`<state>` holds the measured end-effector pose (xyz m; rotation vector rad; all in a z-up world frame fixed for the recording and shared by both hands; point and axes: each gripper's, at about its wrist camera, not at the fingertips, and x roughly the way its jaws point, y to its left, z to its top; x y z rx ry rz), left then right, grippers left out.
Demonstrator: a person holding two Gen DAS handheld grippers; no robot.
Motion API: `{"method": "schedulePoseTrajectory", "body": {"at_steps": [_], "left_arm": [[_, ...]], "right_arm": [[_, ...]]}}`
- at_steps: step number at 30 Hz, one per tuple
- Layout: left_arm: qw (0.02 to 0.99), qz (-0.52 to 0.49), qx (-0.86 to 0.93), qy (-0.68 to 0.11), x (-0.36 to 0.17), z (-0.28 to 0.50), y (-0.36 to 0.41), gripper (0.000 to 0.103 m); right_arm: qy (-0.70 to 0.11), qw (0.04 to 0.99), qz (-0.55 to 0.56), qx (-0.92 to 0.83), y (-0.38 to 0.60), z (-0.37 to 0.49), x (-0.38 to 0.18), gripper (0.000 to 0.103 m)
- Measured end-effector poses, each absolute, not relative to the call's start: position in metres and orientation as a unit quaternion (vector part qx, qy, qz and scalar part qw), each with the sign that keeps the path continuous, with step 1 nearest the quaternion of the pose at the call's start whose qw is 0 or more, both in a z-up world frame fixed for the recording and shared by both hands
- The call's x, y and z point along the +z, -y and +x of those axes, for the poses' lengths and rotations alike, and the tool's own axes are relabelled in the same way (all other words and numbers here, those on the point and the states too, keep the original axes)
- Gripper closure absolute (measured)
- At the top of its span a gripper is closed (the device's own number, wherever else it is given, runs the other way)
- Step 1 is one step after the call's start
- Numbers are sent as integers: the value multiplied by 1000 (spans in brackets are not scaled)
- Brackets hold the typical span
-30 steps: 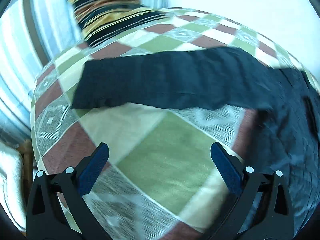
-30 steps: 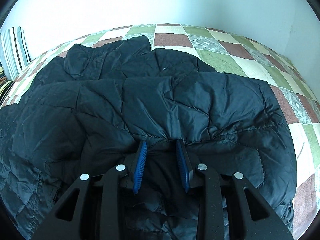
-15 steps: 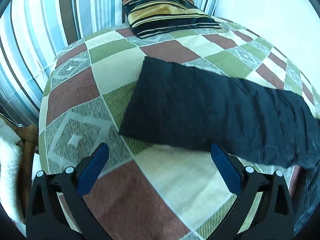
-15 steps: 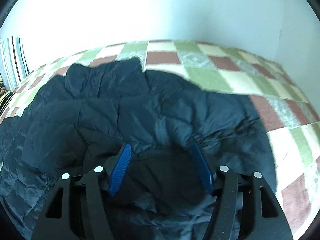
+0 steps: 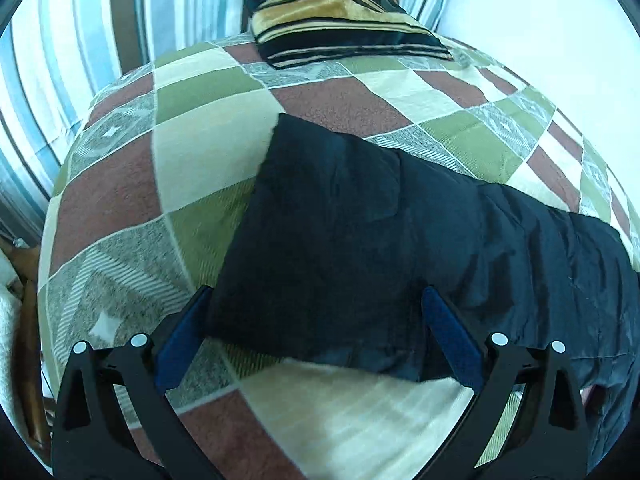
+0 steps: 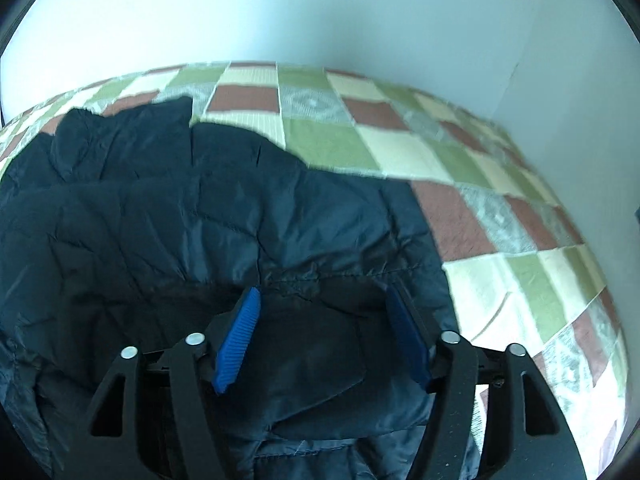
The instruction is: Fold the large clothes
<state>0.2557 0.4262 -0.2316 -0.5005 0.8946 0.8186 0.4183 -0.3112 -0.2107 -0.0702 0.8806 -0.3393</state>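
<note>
Since the earlier frames, the left gripper has been carried across the checked bedspread until the sleeve end of the dark quilted jacket lies between its wide-set pads, where before only bare cover was framed. The right gripper, formerly pinched on a fold at the jacket's edge, is now seen with its jaws opening; the fabric lies below and between them but is no longer pressed by the blue pads.

The jacket is spread flat over the bed, its body under the right gripper and one sleeve stretched out sideways toward the striped pillow and the striped curtain. The left jaws stand apart, with nothing clamped.

The step in hand is judged to be the hand-over from settling the body to folding in the sleeve: the body has been let go and the cuff is being lined up. For the next move, the left pads would need to be lowered onto the cuff edge, closed on a single layer, and the sleeve drawn back across the body without the smooth fabric being dragged out of place.
</note>
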Motion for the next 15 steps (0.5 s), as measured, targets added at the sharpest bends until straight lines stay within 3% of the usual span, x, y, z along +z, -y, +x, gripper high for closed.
{"method": "schedulePoseTrajectory", "body": {"at_steps": [4, 7, 9, 15], "left_arm": [[794, -237, 377, -414, -235, 265, -434, 2], [794, -253, 376, -405, -232, 266, -438, 13], [797, -269, 369, -395, -230, 263, -439, 28], [809, -281, 339, -390, -225, 258, -435, 35]], "right_arm": [[-418, 893, -33, -162, 310, 415, -213, 34], [-416, 895, -27, -158, 311, 414, -215, 34], [-414, 896, -24, -157, 311, 413, -215, 34], [-412, 897, -24, -158, 309, 412, -216, 33]]}}
